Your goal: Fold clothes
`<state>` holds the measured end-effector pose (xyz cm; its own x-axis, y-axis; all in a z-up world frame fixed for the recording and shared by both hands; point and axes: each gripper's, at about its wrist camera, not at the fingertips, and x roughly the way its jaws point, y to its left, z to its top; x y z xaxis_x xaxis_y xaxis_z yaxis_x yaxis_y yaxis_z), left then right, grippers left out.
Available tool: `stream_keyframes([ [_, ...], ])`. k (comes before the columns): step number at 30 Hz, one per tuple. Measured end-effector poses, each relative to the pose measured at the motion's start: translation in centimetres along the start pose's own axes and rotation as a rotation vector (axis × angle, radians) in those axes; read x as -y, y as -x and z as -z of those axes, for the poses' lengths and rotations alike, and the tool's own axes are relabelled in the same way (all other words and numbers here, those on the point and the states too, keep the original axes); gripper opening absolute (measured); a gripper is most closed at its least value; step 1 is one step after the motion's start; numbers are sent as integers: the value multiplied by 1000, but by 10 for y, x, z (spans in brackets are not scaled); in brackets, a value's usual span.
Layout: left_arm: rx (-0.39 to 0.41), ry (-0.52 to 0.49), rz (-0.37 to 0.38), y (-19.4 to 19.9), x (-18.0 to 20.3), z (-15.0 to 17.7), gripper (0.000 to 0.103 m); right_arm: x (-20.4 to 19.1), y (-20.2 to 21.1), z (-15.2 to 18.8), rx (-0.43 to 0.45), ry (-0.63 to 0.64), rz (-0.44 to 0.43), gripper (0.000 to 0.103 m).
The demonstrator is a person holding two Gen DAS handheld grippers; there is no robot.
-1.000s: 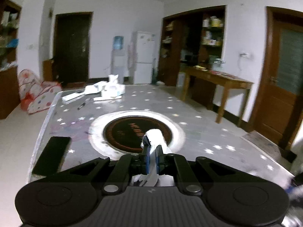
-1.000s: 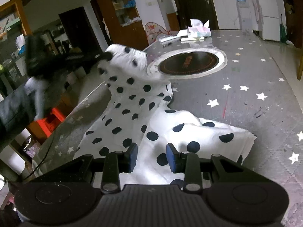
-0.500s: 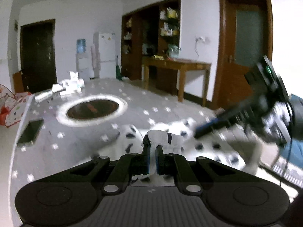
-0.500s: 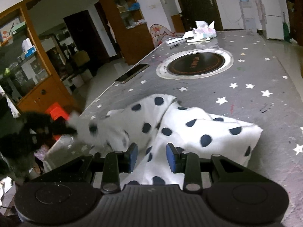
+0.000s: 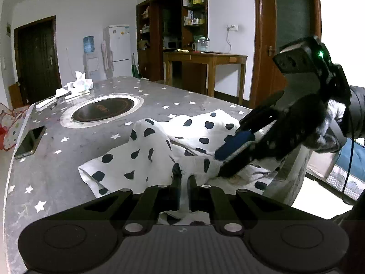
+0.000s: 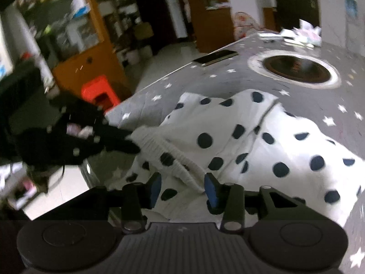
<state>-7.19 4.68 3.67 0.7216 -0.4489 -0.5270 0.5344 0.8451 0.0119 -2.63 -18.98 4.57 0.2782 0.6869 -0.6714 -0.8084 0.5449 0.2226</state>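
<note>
Dotted garment [image 5: 159, 157] bunched at the near edge of the starred table [image 5: 57, 182], both grippers at it.

The left gripper [image 5: 184, 180] is clamped tight on a white fold of the garment, its jaws nearly together with cloth pinched between them. The right gripper [image 6: 182, 188] has its jaws parting; the ribbed hem [image 6: 168, 150] runs between the blue pads [image 6: 211, 190], which do not press on it. A phone [image 5: 29, 142] lies near the table's left edge beside the round inset burner [image 5: 102, 109], well apart from the garment; tissues [image 5: 78, 83] sit at the far end.
</note>
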Motion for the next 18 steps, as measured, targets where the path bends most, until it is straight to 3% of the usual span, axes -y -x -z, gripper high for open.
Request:
stream_keyframes([
  [6, 16, -12, -1, 2, -1, -4, 7, -7, -9, -3, 1, 129, 123, 42],
  [8, 24, -17, -1, 3, -2, -6, 7, -5, -10, -6, 9, 126, 103, 40],
  [10, 33, -25, -6, 5, -3, -9, 7, -5, -10, -8, 16, 129, 80, 31],
  [11, 37, -27, -11, 6, -3, -10, 7, -6, -8, -9, 17, 136, 72, 11],
  [12, 42, -30, -16, 8, -4, -12, 7, -8, -4, -11, 25, 153, 75, 8],
  [18, 96, -47, -16, 28, -6, -19, 7, -26, 37, -23, 81, 251, 76, 8],
])
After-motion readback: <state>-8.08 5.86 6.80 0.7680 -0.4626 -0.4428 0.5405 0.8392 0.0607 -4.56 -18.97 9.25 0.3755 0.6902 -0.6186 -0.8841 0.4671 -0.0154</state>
